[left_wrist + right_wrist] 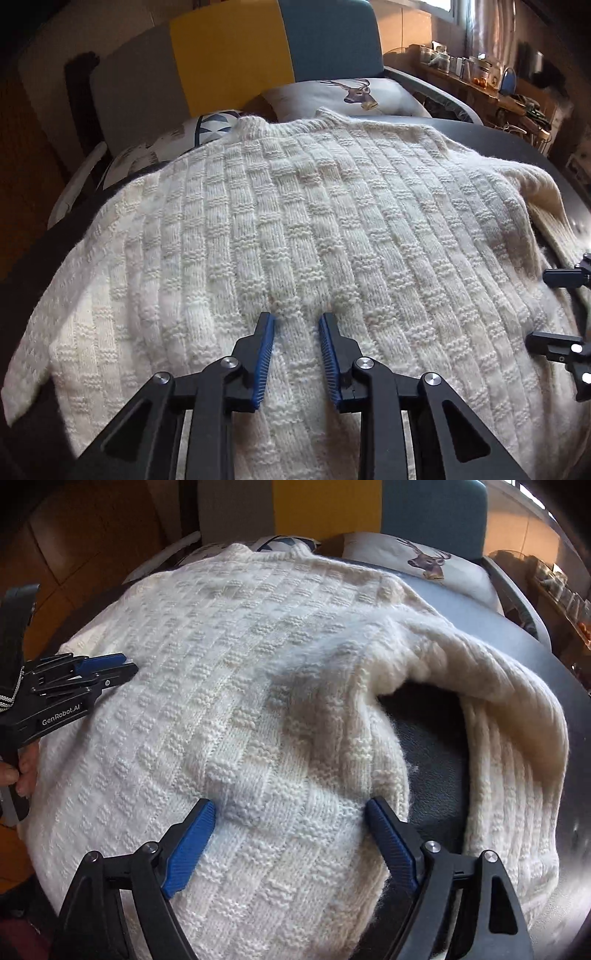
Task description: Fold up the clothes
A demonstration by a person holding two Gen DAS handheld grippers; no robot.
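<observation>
Sweater (295, 221): it is lying spread flat on the dark table (517, 144), collar at the far end from both grippers and hem toward them; laid out this way, the body is giving a broad panel to fold across.

Left gripper (297, 321): it is resting low over the knit near the hem, jaws parted by a narrow gap with nothing between the blue pads (264, 354); it looks to be pressing or steadying the cloth rather than pinching it.

Right gripper (290, 808): it is hovering over the sweater's right side with jaws spread wide, holding nothing; the left pad is touching the knit and the right pad is sitting at the side edge, probably straddling that edge to take it up.

Sleeve (498, 709): it is curling out ahead and to the right of the right gripper, leaving a patch of bare table between it and the body; likely the next piece to bring inward.

Hand (26, 768): the person's fingers are wrapping the left gripper's handle, far left of the right gripper.

Cushions (354, 96): they are sitting well beyond the collar, on the seat behind the table.

Progress: no fold appears to be made yet.
</observation>
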